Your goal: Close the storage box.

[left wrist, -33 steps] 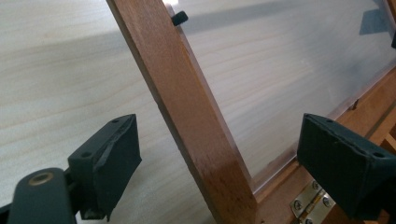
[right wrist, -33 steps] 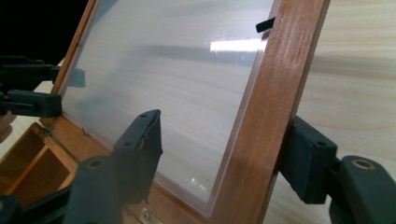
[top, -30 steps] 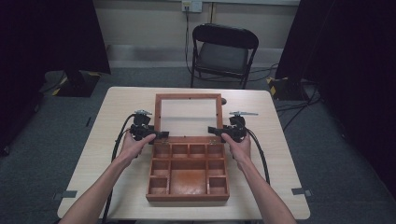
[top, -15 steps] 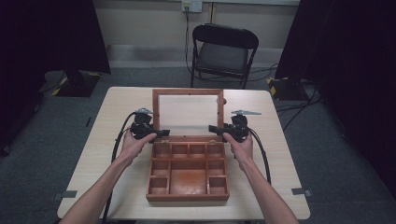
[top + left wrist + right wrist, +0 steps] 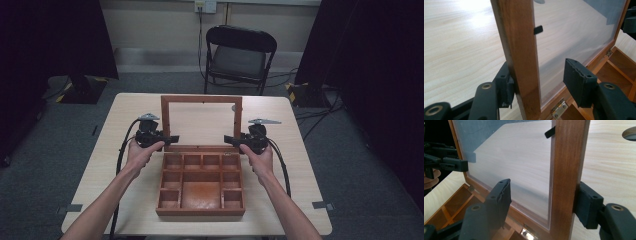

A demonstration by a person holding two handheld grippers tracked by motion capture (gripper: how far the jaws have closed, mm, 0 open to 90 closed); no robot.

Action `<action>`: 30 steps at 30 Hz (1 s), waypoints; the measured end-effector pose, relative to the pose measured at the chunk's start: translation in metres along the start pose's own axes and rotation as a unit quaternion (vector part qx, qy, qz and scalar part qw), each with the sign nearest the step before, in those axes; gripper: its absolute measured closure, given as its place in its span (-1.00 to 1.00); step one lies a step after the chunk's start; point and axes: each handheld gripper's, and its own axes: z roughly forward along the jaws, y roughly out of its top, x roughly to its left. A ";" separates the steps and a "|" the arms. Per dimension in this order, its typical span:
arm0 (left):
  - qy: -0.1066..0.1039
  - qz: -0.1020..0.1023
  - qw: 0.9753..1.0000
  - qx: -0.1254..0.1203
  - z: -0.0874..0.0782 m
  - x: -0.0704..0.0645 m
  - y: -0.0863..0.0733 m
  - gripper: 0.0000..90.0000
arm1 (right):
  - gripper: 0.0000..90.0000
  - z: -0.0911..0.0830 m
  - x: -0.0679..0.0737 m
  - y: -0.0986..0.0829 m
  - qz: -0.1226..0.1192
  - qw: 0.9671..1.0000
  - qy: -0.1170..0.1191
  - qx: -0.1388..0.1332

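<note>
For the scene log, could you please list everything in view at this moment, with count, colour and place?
Wooden compartment box: one, reddish brown, on the table's near middle, open.
Lid: one, brown wooden frame with a clear pane, hinged at the box's far edge, standing about upright.
Hinges: metal, at the lid's foot; I can't give a sure count.
Table: one, pale wood.
Folding chair: one, black, beyond the table.
Wall socket: one, white, on the far wall.
Left gripper: one, black, jaws open astride the lid's left frame rail.
Right gripper: one, black, jaws open astride the right rail.
Hands: two, each holding a gripper.
</note>
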 end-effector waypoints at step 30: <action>-0.024 0.026 0.999 -0.012 -0.029 -0.017 -0.004 0.05 | -0.11 -0.032 0.014 -0.004 0.002 1.000 0.007 -0.011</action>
